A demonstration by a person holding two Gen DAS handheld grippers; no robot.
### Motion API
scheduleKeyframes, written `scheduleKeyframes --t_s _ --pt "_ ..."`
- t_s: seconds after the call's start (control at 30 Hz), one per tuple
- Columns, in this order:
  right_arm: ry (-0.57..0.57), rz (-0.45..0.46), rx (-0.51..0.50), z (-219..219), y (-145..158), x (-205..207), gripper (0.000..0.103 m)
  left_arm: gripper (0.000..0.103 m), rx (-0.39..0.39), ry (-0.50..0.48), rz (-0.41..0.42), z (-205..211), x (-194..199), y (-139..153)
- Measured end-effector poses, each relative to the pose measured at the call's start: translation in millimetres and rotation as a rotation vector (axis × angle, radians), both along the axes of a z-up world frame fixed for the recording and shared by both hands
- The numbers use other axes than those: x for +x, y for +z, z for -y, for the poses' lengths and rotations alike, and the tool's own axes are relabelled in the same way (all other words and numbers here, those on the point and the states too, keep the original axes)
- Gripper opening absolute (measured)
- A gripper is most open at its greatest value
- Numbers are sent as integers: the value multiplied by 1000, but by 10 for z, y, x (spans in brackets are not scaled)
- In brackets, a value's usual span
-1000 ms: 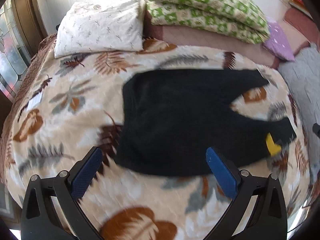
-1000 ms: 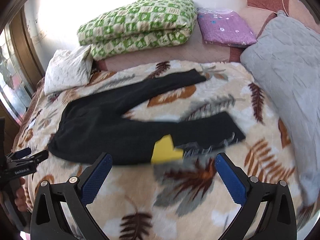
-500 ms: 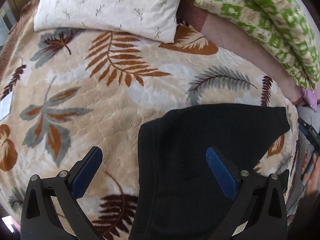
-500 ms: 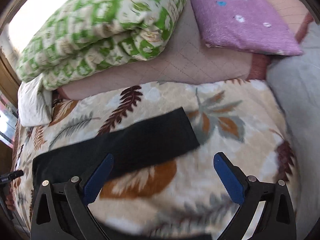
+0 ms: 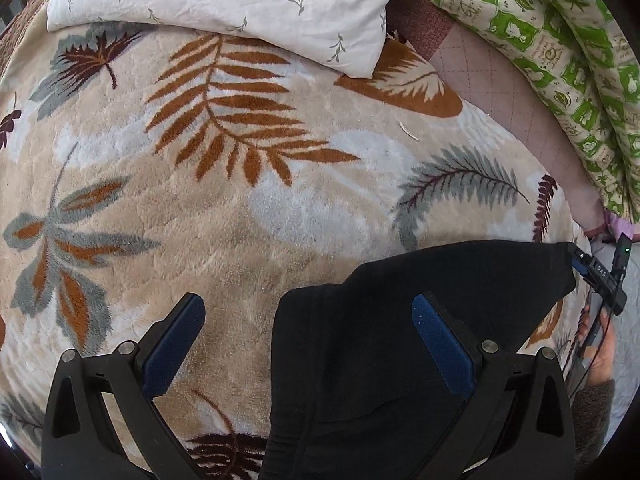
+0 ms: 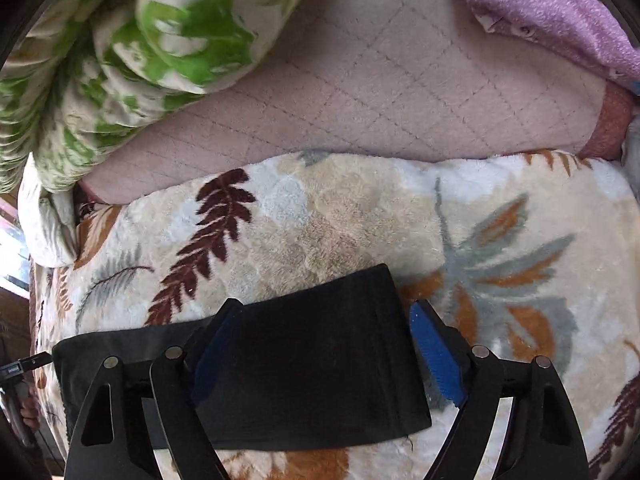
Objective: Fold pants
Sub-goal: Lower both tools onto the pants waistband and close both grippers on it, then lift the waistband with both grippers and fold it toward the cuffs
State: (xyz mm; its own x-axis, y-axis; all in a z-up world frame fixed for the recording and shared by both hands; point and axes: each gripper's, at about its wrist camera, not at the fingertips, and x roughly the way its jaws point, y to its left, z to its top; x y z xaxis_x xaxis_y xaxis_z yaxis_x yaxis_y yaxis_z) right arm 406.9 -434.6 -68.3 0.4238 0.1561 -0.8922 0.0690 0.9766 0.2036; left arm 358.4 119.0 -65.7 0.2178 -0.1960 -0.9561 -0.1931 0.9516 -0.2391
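Black pants [image 5: 460, 280] lie flat on a leaf-patterned blanket [image 5: 240, 208]. In the left wrist view my left gripper [image 5: 306, 304] is open, pointing steeply down, and the far corner of the waistband lies between its blue fingers. In the right wrist view the hem end of the far pant leg [image 6: 312, 360] lies between the fingers of my right gripper [image 6: 324, 312]. Its jaws are closing, the left finger over the cloth and the right pad just beside the hem edge; the cloth still lies flat. The right gripper [image 5: 598, 276] also shows at the left wrist view's right edge.
A white sprigged pillow [image 5: 220, 0] and a green patterned quilt [image 5: 560, 48] lie at the bed's far side. A purple pillow [image 6: 540, 8] sits on the pink quilted cover [image 6: 380, 100]. A person's hand and sleeve [image 5: 596, 364] hold the right gripper.
Both grippers have moved away from the near edge towards the far side of the pants and lower. The right jaws have narrowed around the far leg's hem.
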Motion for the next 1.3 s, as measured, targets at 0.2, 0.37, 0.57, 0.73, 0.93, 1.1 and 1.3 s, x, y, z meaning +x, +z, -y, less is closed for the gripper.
scheduleKeyframes --t_s 0.2,0.37,0.57,0.73,0.93,1.1,1.3 --pt "40 10 -56 -70 -68 1 45 103 -35 19 -4 -36 90 -57" --pt "28 28 32 75 -43 -92 15 103 -63 8 -27 44 193 -141" --pt "41 22 10 -46 -53 -95 15 95 -88 -48 -64 175 265 -230" --pt "26 25 2 -23 -39 -135 15 32 -80 -89 -73 281 297 -184" --pt "44 60 -33 -6 103 -230 13 29 2 -112 11 408 228 87" --pt "84 119 -64 -28 335 -433 12 29 71 -125 90 477 74 298" --pt "137 174 -114 -40 597 -823 12 29 110 -126 158 542 -199 499"
